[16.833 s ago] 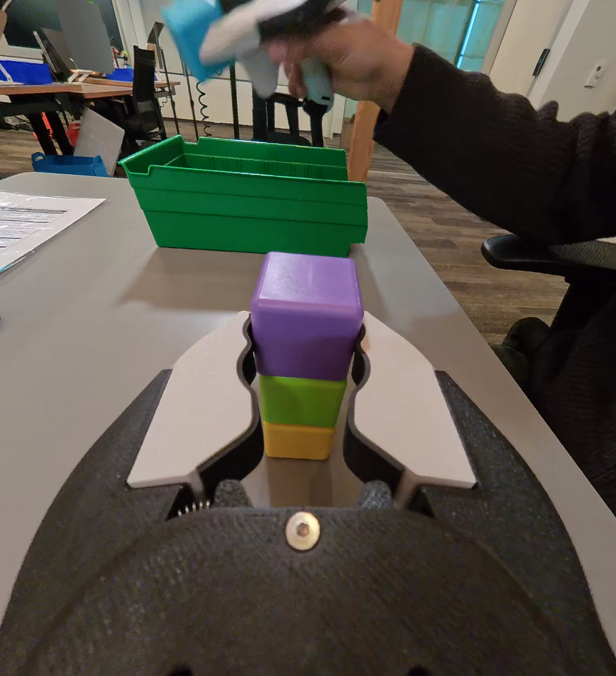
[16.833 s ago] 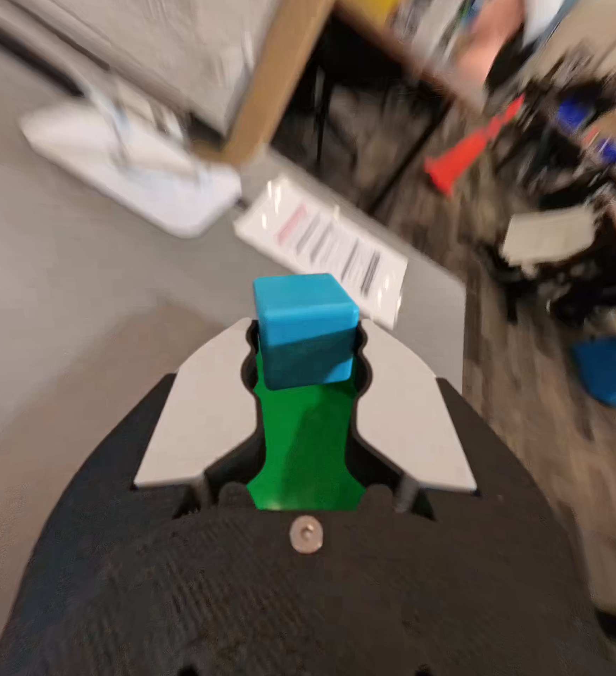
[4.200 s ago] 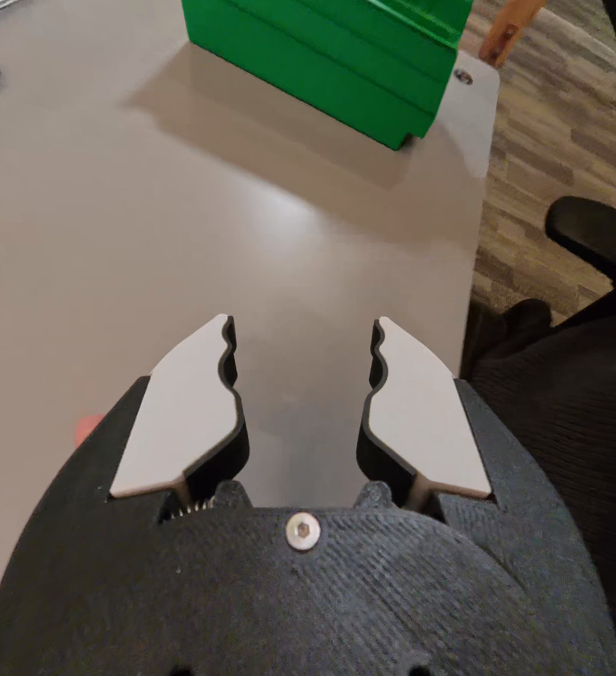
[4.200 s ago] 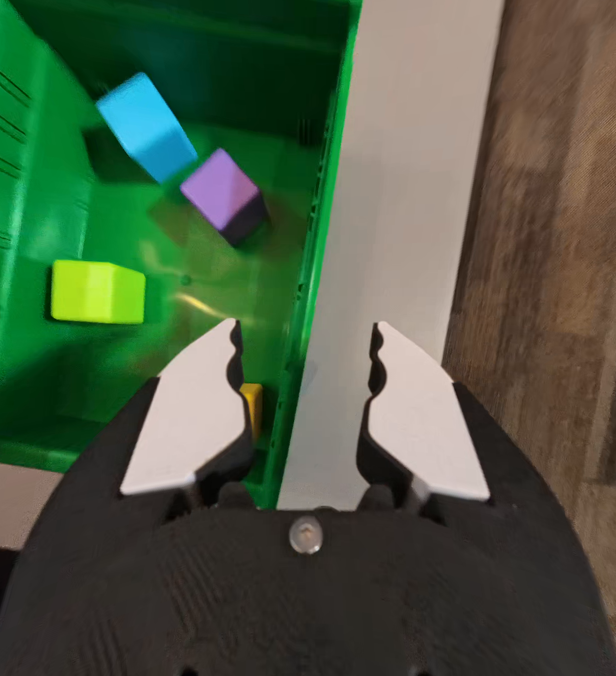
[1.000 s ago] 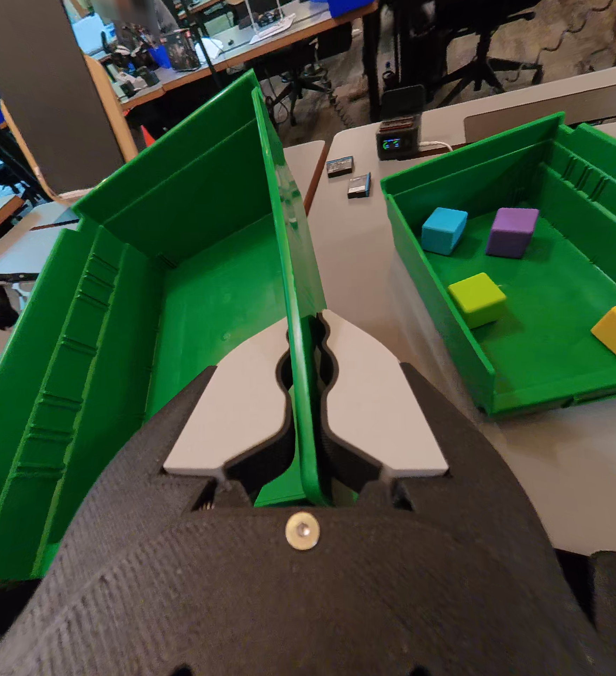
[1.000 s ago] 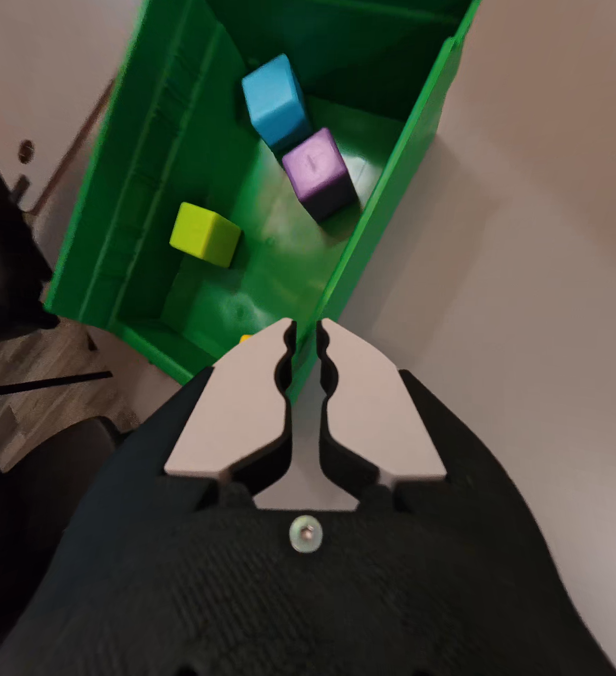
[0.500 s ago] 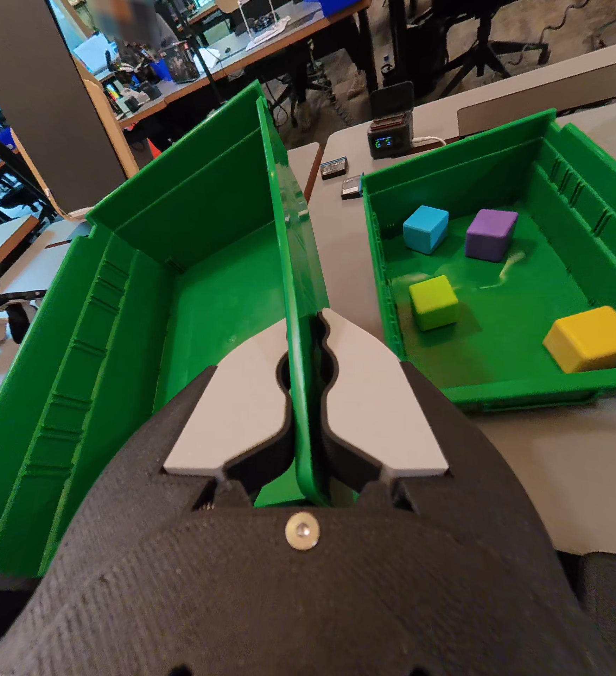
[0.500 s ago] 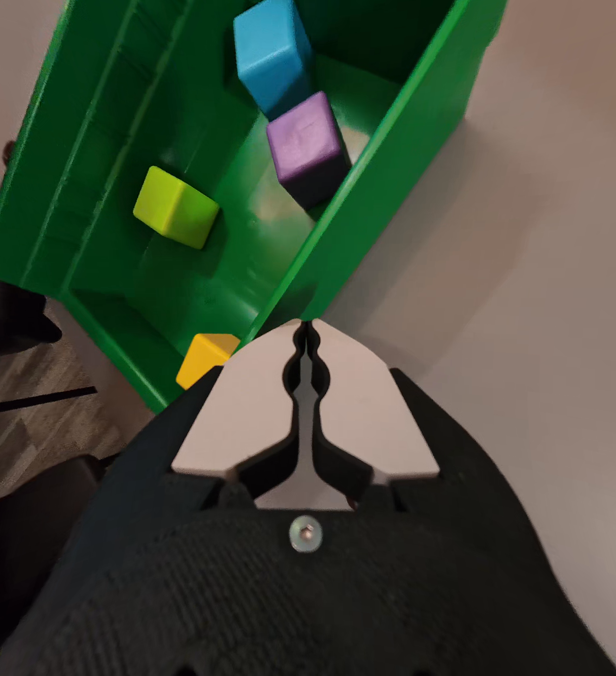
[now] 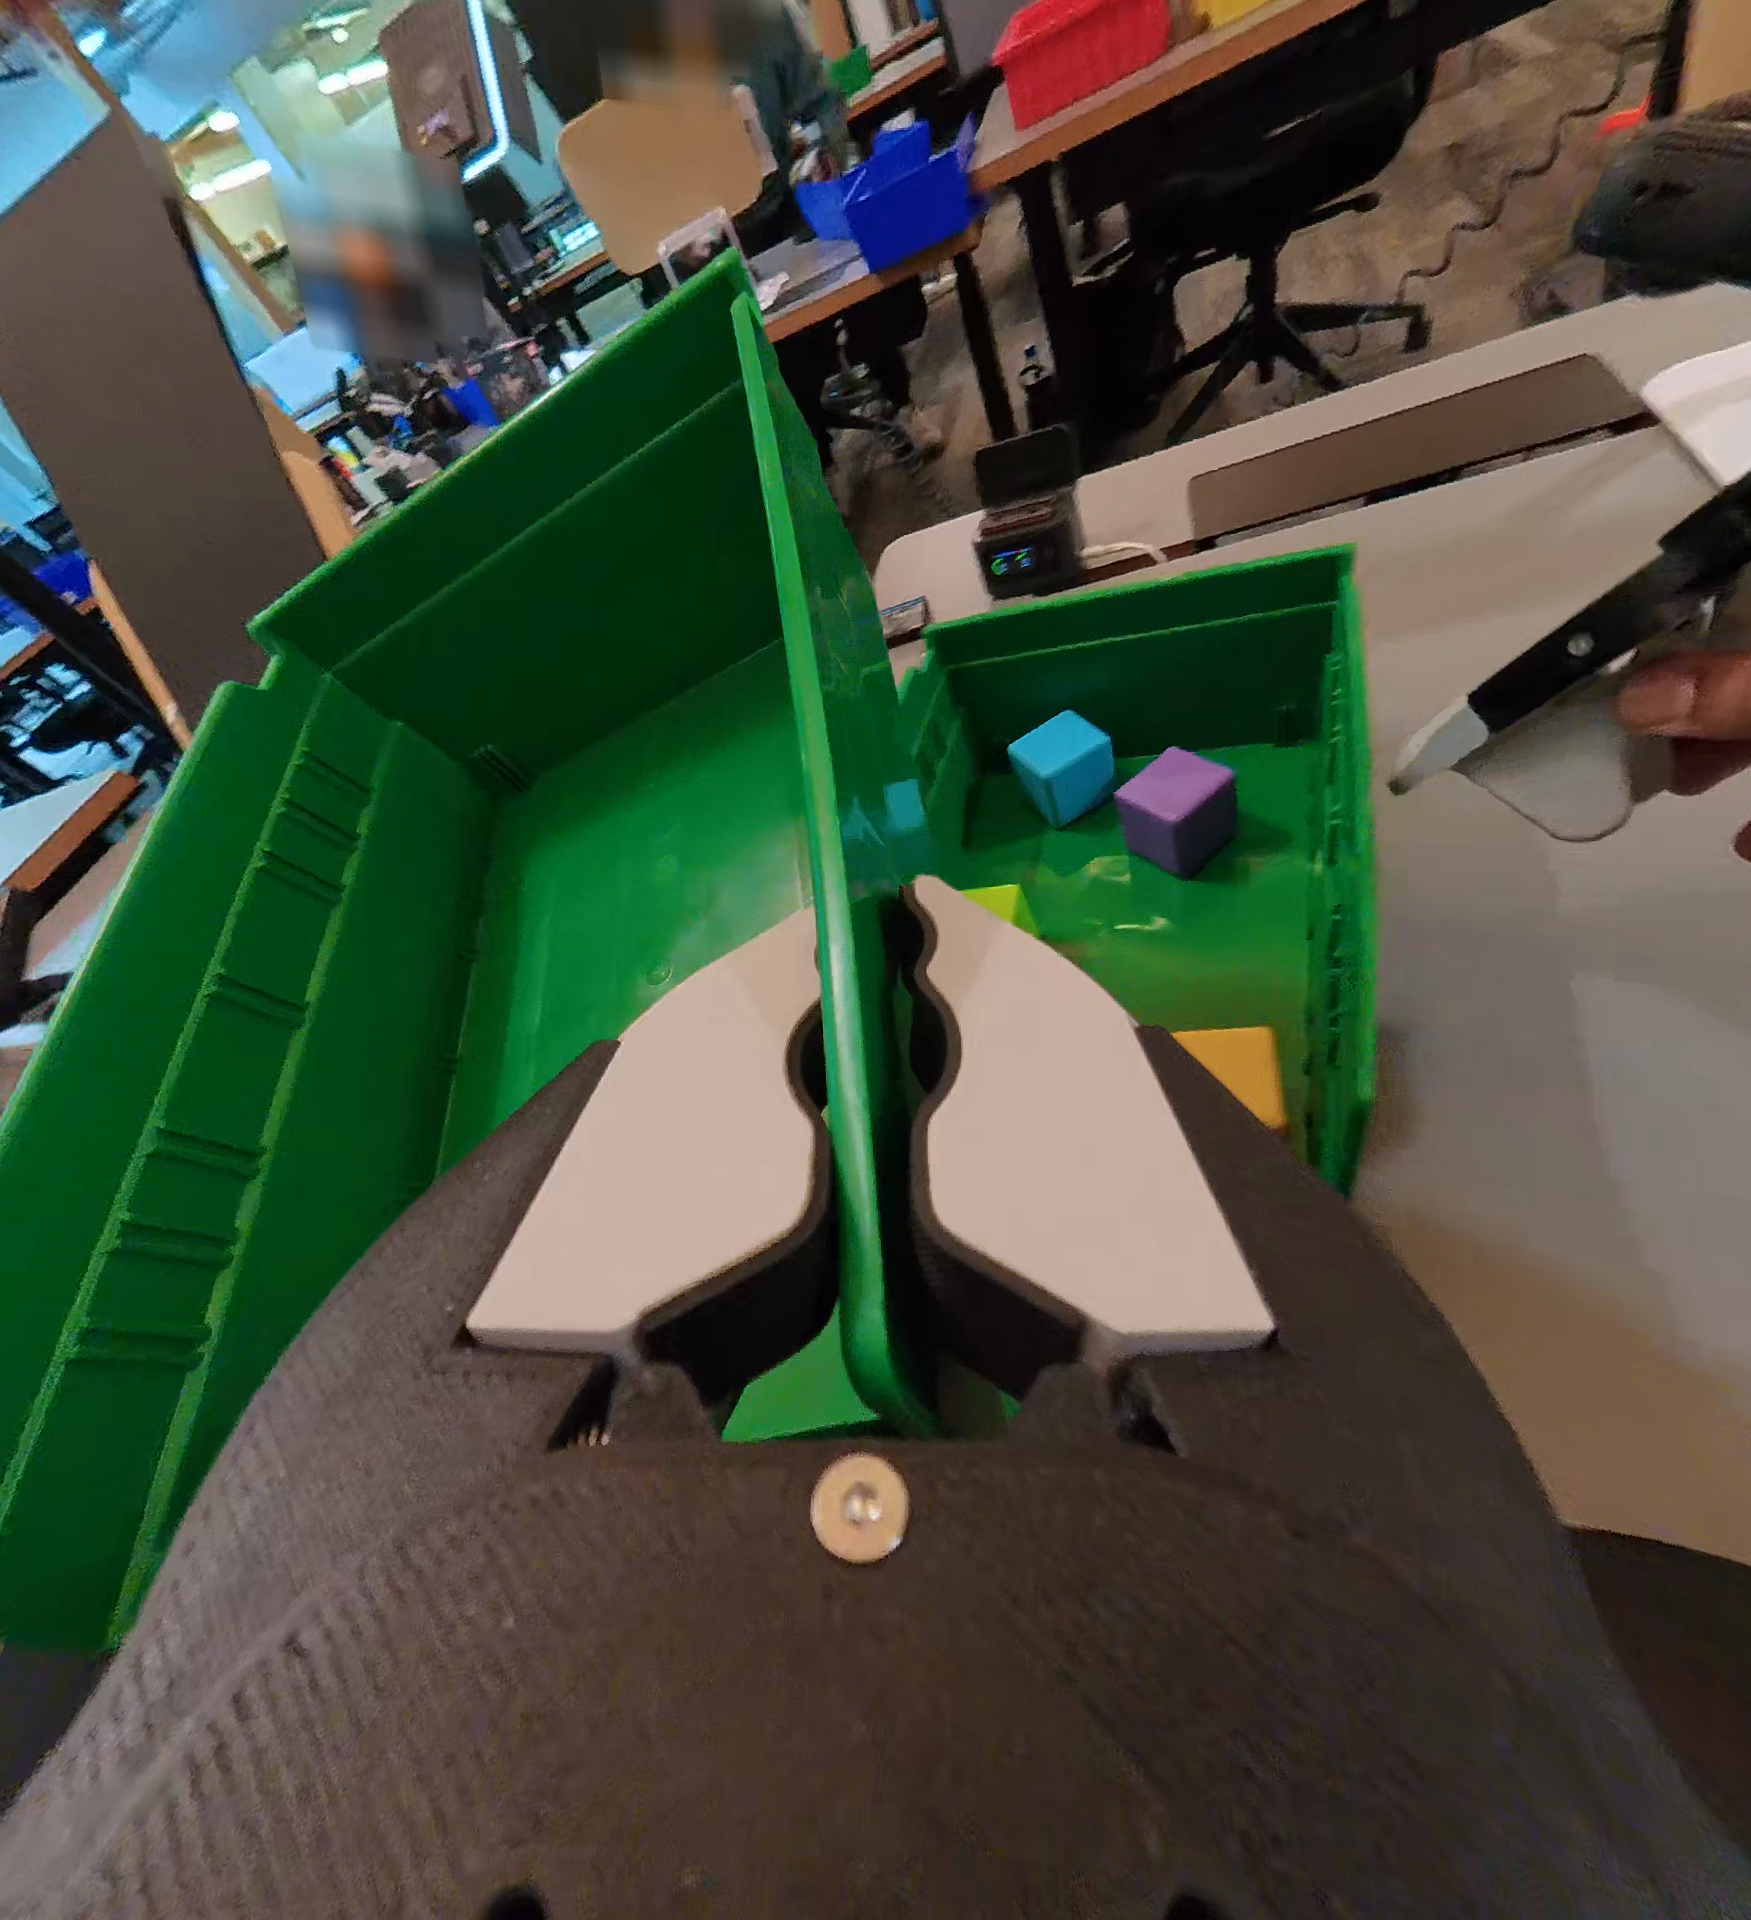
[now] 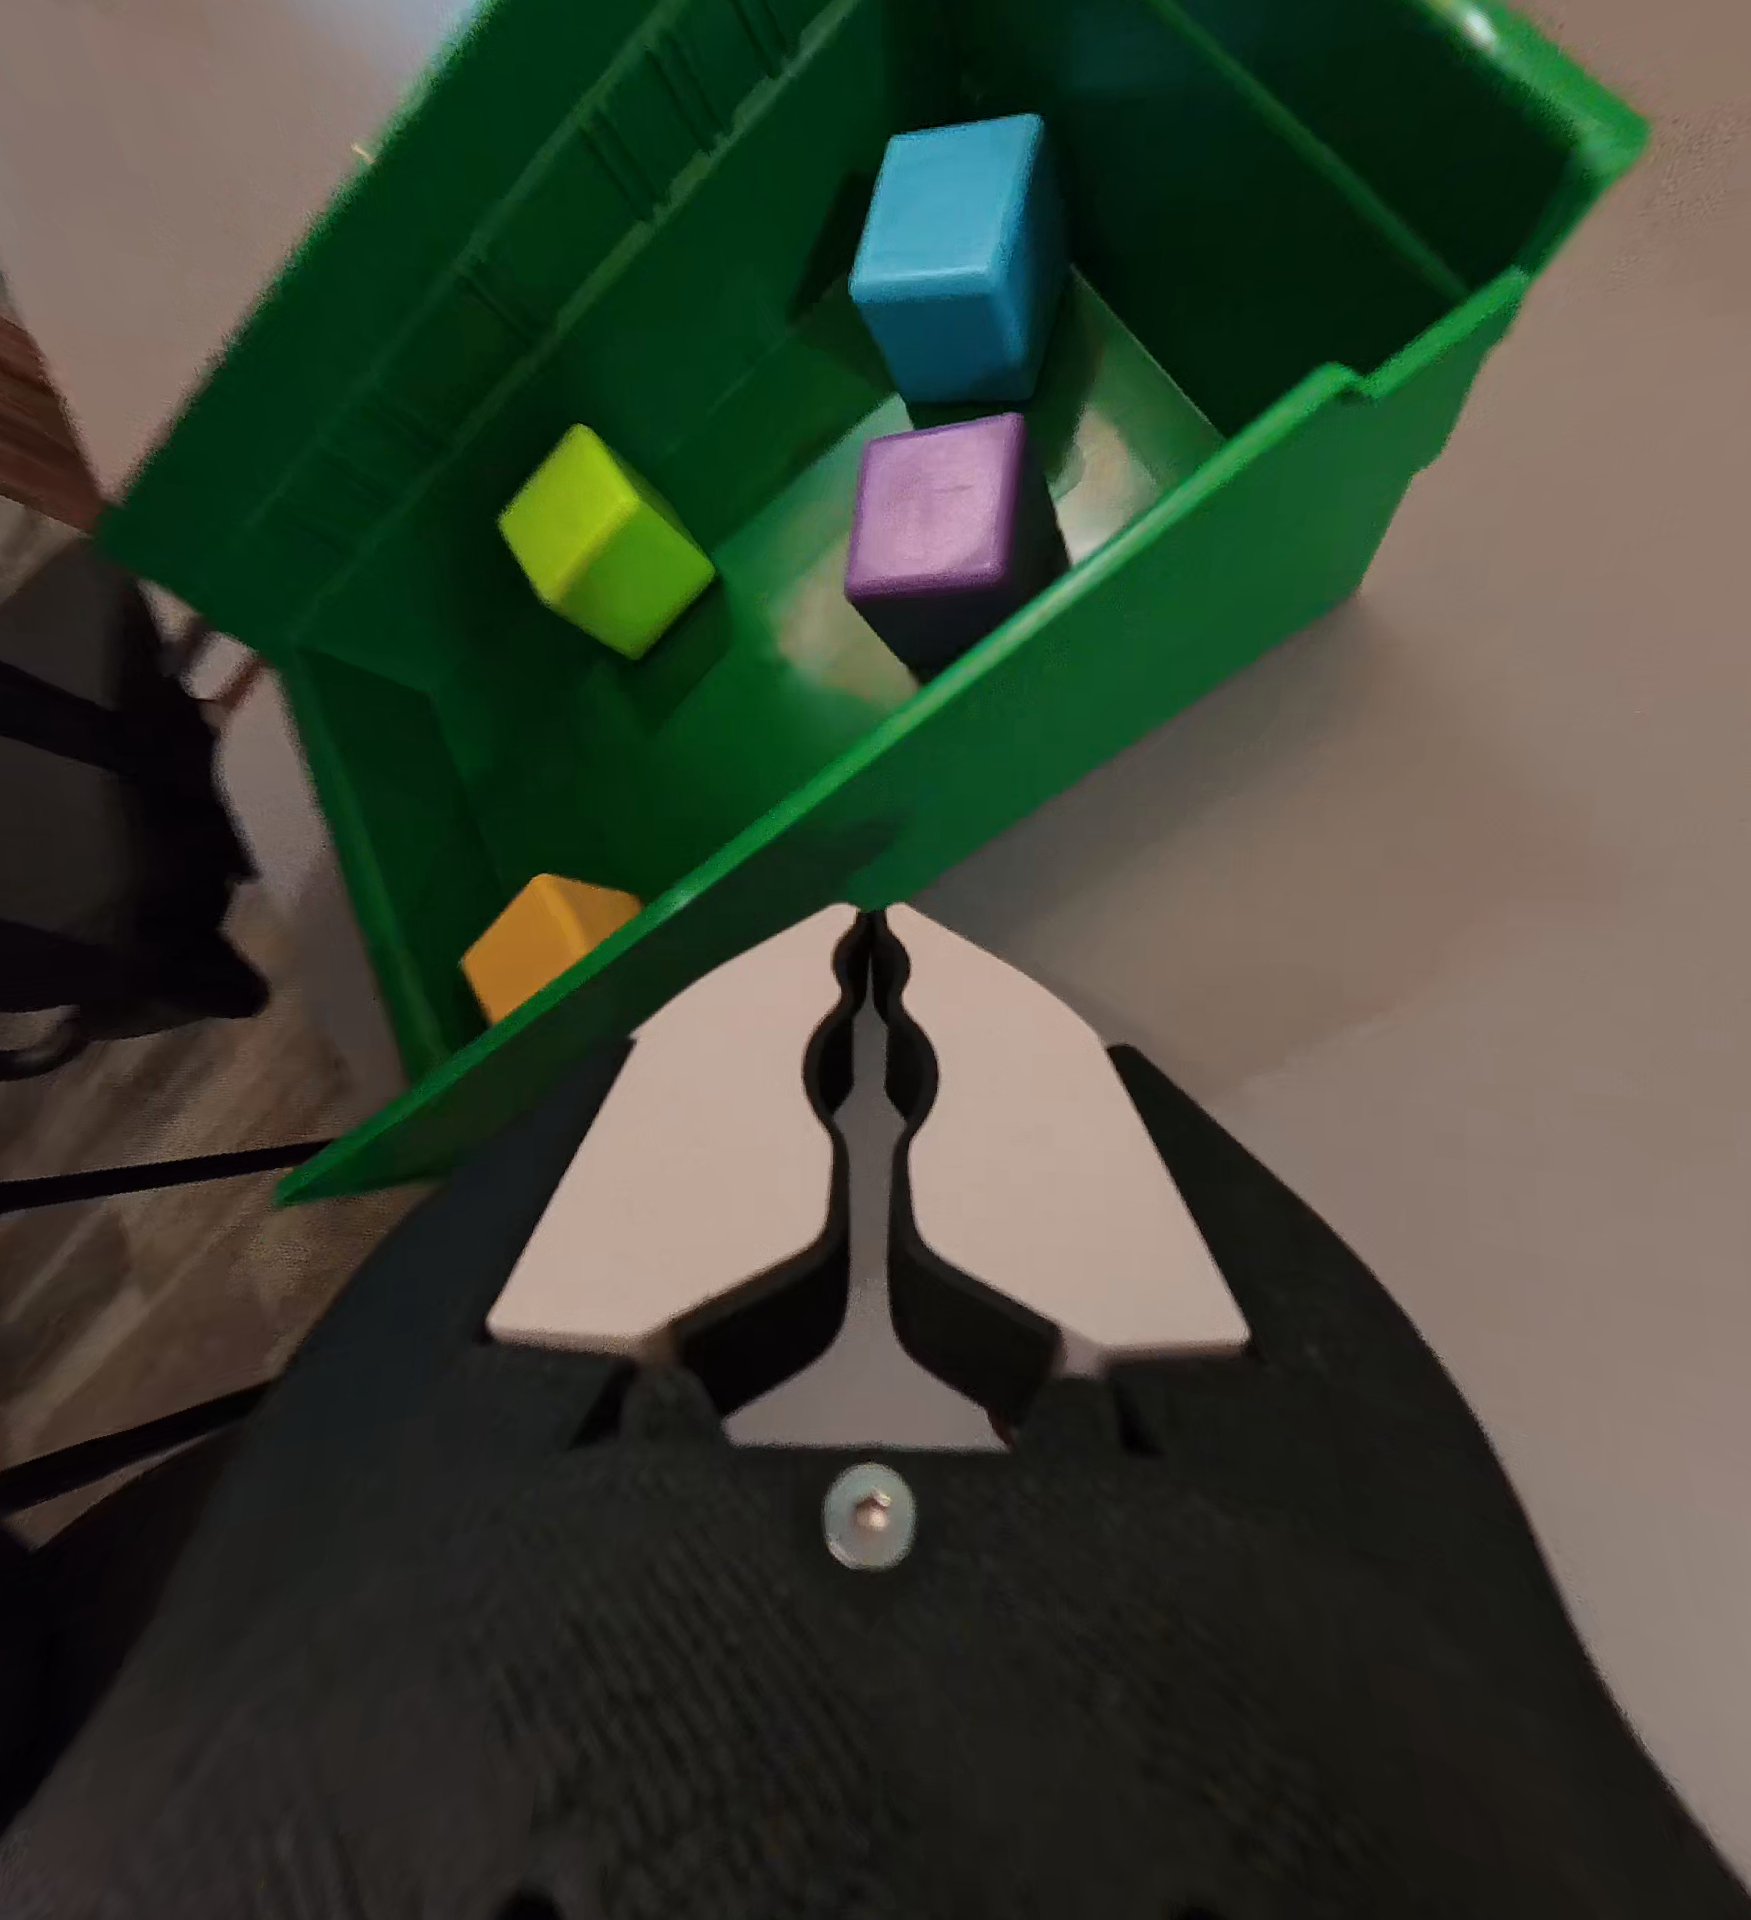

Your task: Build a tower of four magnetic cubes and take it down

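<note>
Green plastic pretty much everywhere here. The left gripper [image 9: 858,1023] is clamped tight on the side wall of an empty green bin [image 9: 559,665], the wall running straight up between its fingers toward 12 o'clock, and since the bin reads as tipped and hanging off the worktop's edge, I'd guess that pinch is what's carrying it. At about 2 o'clock from it sits a second green bin [image 9: 1340,831] on the grey worktop [image 9: 1577,1039], with a blue cube [image 9: 1060,767] and a purple cube [image 9: 1175,811] nearly touching near the back, a lime cube [image 9: 1001,906] half hidden behind the gripper finger, and a yellow cube [image 9: 1229,1081] cut off by it too. The right gripper [image 10: 869,940] is pinched closed with nothing between its fingers, tips right at the long wall of that filled bin [image 10: 1058,748] at 12 o'clock; looks like it's nudging the wall, but I can't tell if it actually touches. That view is a bit smeary. In the left view the right gripper shows at 2 o'clock, held in a hand [image 9: 1723,717], partly out of frame. A small dark gadget [image 9: 1025,517] with a lit display sits behind the bins, too tiny to identify.
</note>
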`<state>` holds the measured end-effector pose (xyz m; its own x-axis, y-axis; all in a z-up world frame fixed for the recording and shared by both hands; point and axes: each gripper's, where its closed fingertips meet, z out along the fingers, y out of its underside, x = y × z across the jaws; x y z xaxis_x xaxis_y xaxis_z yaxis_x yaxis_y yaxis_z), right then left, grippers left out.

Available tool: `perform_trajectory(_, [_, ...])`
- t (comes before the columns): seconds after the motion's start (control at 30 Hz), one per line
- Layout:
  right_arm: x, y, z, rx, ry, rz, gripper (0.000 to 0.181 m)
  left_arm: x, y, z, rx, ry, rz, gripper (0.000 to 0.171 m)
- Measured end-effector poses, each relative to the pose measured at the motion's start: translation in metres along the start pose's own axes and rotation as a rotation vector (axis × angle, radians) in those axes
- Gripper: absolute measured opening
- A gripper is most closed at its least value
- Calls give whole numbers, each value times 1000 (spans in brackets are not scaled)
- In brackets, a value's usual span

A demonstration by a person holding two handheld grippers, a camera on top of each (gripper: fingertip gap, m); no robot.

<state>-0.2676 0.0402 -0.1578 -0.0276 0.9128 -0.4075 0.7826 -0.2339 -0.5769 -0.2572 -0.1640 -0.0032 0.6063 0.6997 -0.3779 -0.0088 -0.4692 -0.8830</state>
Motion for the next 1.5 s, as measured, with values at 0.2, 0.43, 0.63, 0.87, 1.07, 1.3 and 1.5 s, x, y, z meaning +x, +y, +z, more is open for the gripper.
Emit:
perform_trajectory(0.2, [10,40,-95,316,-108,48,0,75,-46,-31,112,203,40,7])
perform_trajectory(0.43, [79,177,-222,547,112,32,0,245,-99,-52,207,625,122,8])
perform_trajectory(0.63, [115,253,-318,645,105,323,0,419,-105,-49,123,910,196,7])
perform_trajectory(0.87, [186,297,-384,717,543,293,0,571,-97,-35,90,1006,291,7])
perform_trajectory(1.07, [209,347,-429,814,741,407,0,652,-99,-43,100,1120,318,7])
perform_trajectory(1.3, [214,385,-454,787,956,404,12,700,-104,-64,104,1149,220,8])
perform_trajectory(1.5, [196,364,-455,877,893,264,50,687,-105,-81,76,1252,146,33])
